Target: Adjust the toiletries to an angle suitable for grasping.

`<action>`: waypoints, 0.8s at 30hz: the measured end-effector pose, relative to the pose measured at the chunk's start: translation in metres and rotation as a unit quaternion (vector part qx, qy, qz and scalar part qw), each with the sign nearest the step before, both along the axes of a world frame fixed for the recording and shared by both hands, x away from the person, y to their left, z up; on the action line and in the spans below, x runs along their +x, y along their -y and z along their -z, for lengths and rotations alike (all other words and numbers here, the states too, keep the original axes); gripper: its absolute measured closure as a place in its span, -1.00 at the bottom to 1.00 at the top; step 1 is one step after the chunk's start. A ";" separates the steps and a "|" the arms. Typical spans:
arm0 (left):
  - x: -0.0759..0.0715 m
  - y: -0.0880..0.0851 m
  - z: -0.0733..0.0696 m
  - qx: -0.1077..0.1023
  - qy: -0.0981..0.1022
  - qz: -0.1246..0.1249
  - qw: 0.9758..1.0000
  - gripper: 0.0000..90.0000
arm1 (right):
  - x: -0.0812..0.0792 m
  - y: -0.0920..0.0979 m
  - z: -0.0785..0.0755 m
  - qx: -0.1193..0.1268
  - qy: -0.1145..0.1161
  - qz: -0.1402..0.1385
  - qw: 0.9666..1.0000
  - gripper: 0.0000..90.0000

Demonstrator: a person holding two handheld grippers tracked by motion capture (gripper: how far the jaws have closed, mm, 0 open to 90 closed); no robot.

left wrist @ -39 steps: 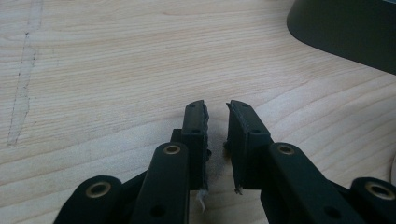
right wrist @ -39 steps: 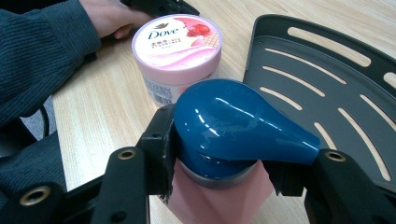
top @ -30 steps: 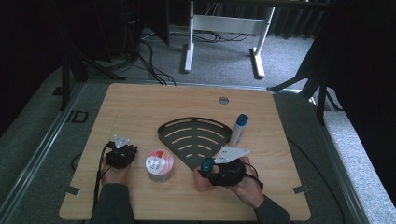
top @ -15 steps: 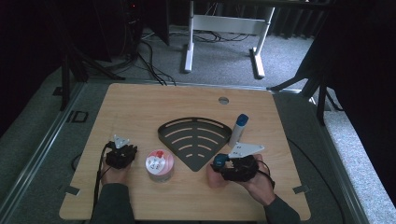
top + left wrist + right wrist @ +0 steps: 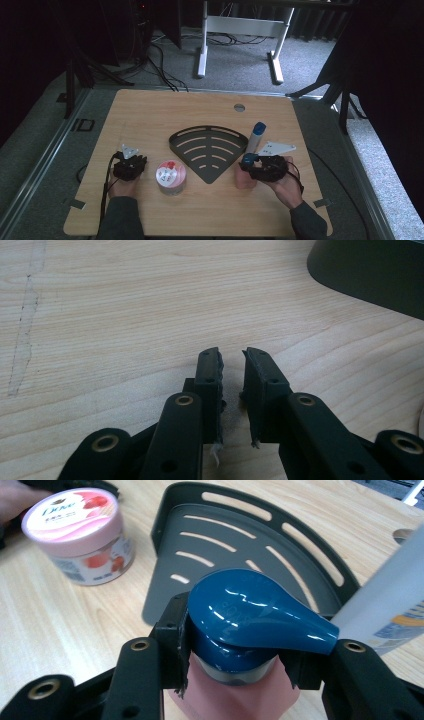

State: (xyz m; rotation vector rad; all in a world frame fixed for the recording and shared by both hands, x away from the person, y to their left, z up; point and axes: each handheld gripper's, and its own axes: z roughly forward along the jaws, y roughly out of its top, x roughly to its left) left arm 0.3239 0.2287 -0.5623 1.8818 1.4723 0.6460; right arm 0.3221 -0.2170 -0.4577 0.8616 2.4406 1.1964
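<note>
Currently right tool [image 5: 248, 165] is clamped on the blue pump head of a pink bottle [image 5: 235, 700], which stands upright on the counter [image 5: 150, 115] just right of the dark corner rack [image 5: 207, 150]. Rack lies left and slightly far of the bottle, so the coming move is probably a short shift left. A white tube [image 5: 256, 136] stands just beyond. Left tool [image 5: 232, 370] rests left of the pink jar [image 5: 171, 176], jaws nearly closed, gripping nothing.
</note>
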 end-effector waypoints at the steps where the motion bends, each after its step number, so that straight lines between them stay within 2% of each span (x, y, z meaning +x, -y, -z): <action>1: 0.000 0.000 0.000 0.000 0.000 0.000 1.000 0.72 | 0.002 0.001 0.000 0.003 -0.002 0.004 1.000 0.16; 8: 0.000 0.000 0.000 0.000 0.000 0.000 1.000 0.72 | 0.017 0.006 0.000 0.000 0.005 0.022 1.000 0.17; 12: 0.000 0.000 0.000 0.000 0.000 0.000 1.000 0.72 | 0.023 0.009 0.001 0.009 0.003 0.027 1.000 0.17; 24: 0.000 0.000 0.000 0.001 0.000 0.000 1.000 0.72 | 0.024 0.021 0.007 0.038 -0.002 0.028 0.999 0.15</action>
